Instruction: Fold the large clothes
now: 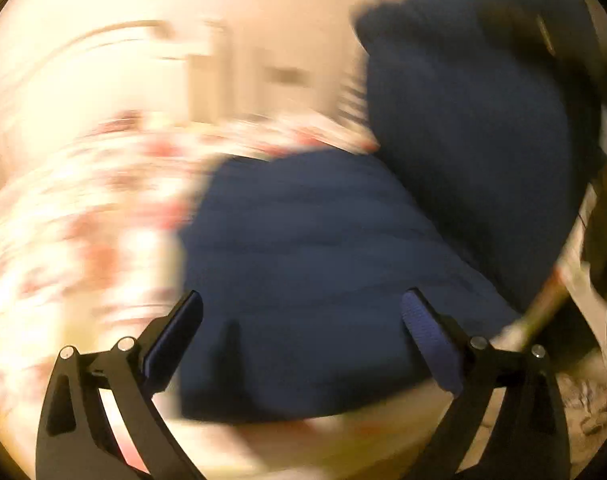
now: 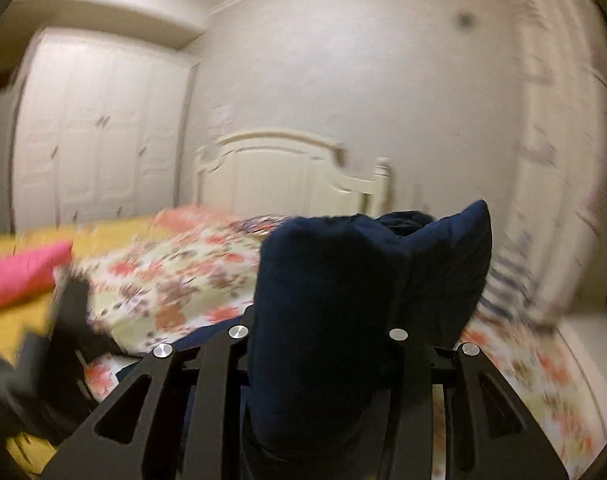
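Note:
A large navy padded garment [image 1: 323, 264] lies on the floral bedspread [image 1: 83, 220]; part of it is lifted at the upper right of the left wrist view. My left gripper [image 1: 303, 320] is open and empty just above the garment's near edge, its fingers [image 1: 431, 340] spread wide. My right gripper [image 2: 319, 332] is shut on a thick bunch of the navy garment [image 2: 343, 292], which bulges up between the jaws and hides the fingertips. Both views are blurred by motion.
The bed has a floral bedspread [image 2: 175, 276] and a white headboard [image 2: 279, 172]. A white wardrobe [image 2: 91, 136] stands at the left wall. A pink folded item [image 2: 23, 276] lies on yellow cloth [image 2: 11, 328] at the left. A dark gloved hand [image 2: 43, 360] shows at lower left.

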Demonstrator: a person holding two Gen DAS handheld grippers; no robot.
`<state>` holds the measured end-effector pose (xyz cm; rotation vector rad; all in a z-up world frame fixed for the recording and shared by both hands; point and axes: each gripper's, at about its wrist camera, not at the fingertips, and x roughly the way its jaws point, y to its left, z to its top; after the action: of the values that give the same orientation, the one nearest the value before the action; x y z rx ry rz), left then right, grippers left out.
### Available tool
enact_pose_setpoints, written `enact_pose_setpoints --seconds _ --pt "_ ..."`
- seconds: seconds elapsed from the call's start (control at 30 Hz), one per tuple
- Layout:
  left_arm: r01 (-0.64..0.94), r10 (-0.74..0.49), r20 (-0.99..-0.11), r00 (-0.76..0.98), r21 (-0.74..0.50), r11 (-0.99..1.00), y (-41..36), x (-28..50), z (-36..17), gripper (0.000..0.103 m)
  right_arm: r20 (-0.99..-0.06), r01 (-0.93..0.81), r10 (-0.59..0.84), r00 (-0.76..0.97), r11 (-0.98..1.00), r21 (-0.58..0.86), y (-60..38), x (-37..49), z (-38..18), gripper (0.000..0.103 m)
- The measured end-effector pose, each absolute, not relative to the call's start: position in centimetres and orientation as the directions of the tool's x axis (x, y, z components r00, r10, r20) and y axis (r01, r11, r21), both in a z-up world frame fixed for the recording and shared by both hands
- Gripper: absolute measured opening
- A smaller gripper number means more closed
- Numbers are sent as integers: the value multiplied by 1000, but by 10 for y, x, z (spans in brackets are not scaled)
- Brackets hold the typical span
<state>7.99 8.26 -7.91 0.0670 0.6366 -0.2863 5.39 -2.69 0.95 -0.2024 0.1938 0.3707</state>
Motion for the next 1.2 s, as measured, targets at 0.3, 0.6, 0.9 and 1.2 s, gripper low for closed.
enact_pose_setpoints --seconds 0.3,0.6,0.9,1.2 --pt "8 -60 -490 870 -109 994 198 77 -21 99 -464 -496 187 866 443 -747 165 66 -151 59" --pt "460 -342 -584 736 61 886 45 169 36 101 -434 -458 156 887 414 -787 170 62 -158 65" --pt "486 -175 -763 622 201 851 -17 302 -45 101 -519 -637 369 771 462 -618 137 36 -123 81" --pt "357 -400 -703 588 -219 908 73 322 -108 101 -403 -719 615 678 670 -188 14 54 -43 81"
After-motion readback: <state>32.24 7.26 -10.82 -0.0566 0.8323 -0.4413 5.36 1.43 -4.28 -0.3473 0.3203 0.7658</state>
